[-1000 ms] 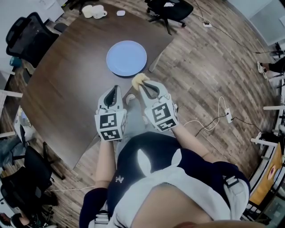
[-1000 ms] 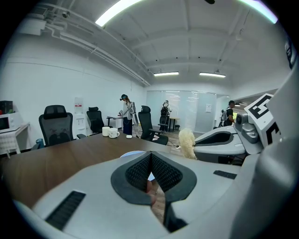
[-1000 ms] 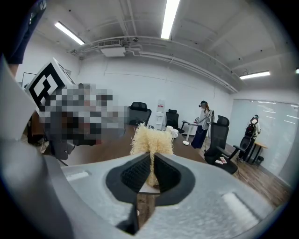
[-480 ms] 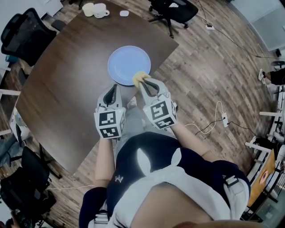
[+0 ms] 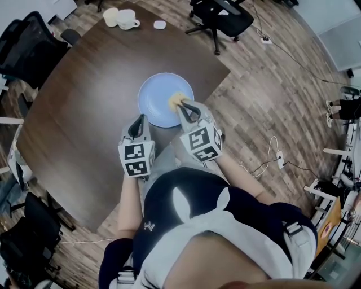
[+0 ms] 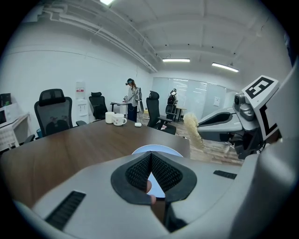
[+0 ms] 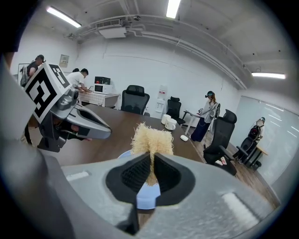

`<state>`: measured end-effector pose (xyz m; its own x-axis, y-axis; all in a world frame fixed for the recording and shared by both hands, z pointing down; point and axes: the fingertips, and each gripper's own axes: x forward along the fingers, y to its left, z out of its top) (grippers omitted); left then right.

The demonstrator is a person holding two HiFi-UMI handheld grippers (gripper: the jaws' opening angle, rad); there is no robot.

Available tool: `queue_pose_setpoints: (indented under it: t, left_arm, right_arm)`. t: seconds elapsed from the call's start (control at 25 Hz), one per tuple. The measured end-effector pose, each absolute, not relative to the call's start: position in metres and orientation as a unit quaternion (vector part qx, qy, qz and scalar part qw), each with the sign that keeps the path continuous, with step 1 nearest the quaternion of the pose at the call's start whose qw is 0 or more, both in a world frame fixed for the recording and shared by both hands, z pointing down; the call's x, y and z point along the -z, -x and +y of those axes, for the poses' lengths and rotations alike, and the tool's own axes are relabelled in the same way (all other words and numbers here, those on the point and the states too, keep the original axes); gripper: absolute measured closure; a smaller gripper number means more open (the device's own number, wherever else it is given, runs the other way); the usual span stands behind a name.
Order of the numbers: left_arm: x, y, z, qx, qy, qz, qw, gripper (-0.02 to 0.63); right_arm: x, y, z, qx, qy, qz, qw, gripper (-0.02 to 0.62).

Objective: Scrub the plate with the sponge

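The right gripper (image 7: 152, 161) view shows its jaws clamping the sponge (image 7: 150, 140). Only the head view sets it above the plate (image 5: 155, 99). The left gripper (image 6: 150, 156) has its jaws together and empty, with the plate just ahead.

Inventory: one blue plate (image 5: 158, 99); one yellow sponge (image 5: 178, 101); two grippers, namely the left gripper (image 5: 139, 119) and the right gripper (image 5: 183, 106); one dark wooden table (image 5: 84, 101); two white mugs (image 5: 111, 16); one small white object (image 5: 159, 24); at least three black office chairs (image 5: 223, 14), exact number unclear.
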<state>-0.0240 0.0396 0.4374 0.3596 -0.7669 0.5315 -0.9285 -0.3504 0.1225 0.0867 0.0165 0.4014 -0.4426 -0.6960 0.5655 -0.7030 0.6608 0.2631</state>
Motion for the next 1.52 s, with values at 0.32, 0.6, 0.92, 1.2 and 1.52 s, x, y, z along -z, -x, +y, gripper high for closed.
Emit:
queue_pose_setpoints:
  t: [0.32,0.6,0.92,1.2,1.52]
  left_arm:
    - [-0.462,0.045,0.0,-0.201,-0.79,-0.532,0.229,0.6]
    - [-0.497,0.055,-0.033,-0.203,-0.791,-0.522,0.247,0.6]
    - [-0.533,0.059,-0.053,-0.219,-0.781,-0.513,0.281,0.601]
    - [-0.559,0.06,-0.056,-0.238,-0.775,-0.504,0.297,0.601]
    - [-0.58,0.066,-0.063,-0.248,-0.77,-0.499,0.312,0.6]
  right_arm:
    - [-0.434,-0.072,-0.034,-0.014,-0.392,-0.842,0.371,0.574]
    - [-0.475,-0.058,-0.078,-0.019,-0.376,-0.83,0.411,0.574]
    - [-0.515,-0.044,-0.12,-0.029,-0.361,-0.819,0.445,0.574]
    - [-0.551,-0.037,-0.139,-0.046,-0.342,-0.808,0.478,0.574]
    - [-0.584,-0.037,-0.157,-0.075,-0.336,-0.789,0.509,0.574]
